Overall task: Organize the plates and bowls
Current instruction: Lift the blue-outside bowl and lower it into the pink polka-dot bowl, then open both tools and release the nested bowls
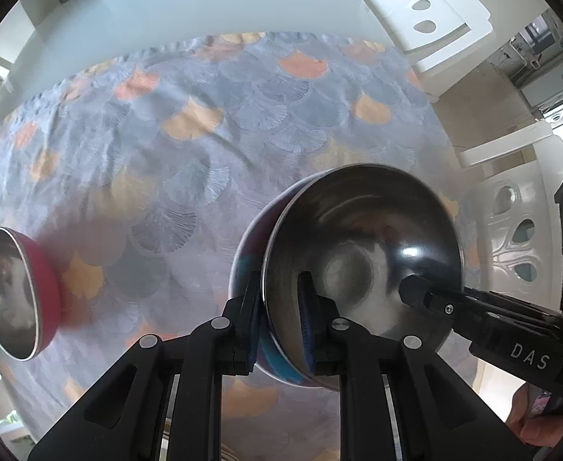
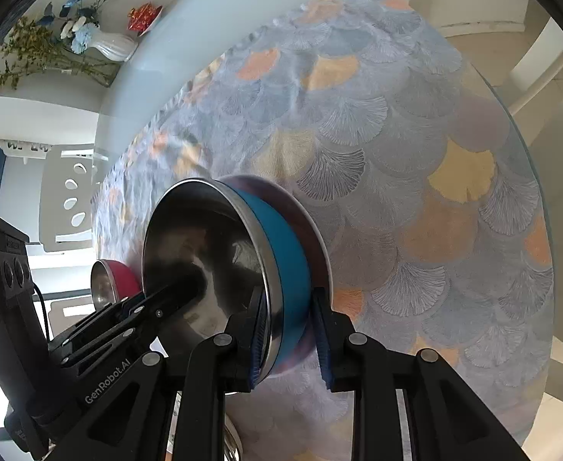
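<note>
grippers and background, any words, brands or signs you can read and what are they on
"DAS": white letters on the black body of the right gripper, seen from the left wrist view.
"GenRobot.AI": white letters on the black body of the left gripper, seen from the right wrist view.
Red packet beside the vase: its gold print is too small to read.
Blue bowl and red bowl: no text visible.

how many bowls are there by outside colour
blue bowl, gripped at its rim by both grippers: 1
red bowl, off to the side on the tablecloth: 1
total: 2 bowls, both with a steel inside
</note>
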### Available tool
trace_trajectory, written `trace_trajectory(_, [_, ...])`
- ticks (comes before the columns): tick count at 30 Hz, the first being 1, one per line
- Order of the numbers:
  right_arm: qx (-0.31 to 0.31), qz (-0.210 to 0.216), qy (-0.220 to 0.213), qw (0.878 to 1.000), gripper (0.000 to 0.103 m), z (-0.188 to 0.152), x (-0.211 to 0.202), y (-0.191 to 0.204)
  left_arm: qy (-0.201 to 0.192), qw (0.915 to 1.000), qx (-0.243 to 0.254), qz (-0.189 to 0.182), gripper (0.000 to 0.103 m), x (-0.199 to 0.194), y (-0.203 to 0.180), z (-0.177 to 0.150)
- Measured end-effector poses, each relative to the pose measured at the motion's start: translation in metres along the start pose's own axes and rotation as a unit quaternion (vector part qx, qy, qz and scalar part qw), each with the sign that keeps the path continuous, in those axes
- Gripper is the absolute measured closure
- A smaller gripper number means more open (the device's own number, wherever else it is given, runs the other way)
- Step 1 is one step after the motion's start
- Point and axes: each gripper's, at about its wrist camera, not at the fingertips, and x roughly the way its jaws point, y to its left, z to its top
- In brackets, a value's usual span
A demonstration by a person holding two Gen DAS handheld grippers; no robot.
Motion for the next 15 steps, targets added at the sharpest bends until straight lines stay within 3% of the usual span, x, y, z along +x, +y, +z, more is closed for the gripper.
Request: trace_trajectory(15, [0.008,0.022,-0.006,1.0,0.079,-0.015,-0.014,-0.007,-0.002,0.9997,-0.021,-0.014,0.087,-0.009,0.002,-0.012])
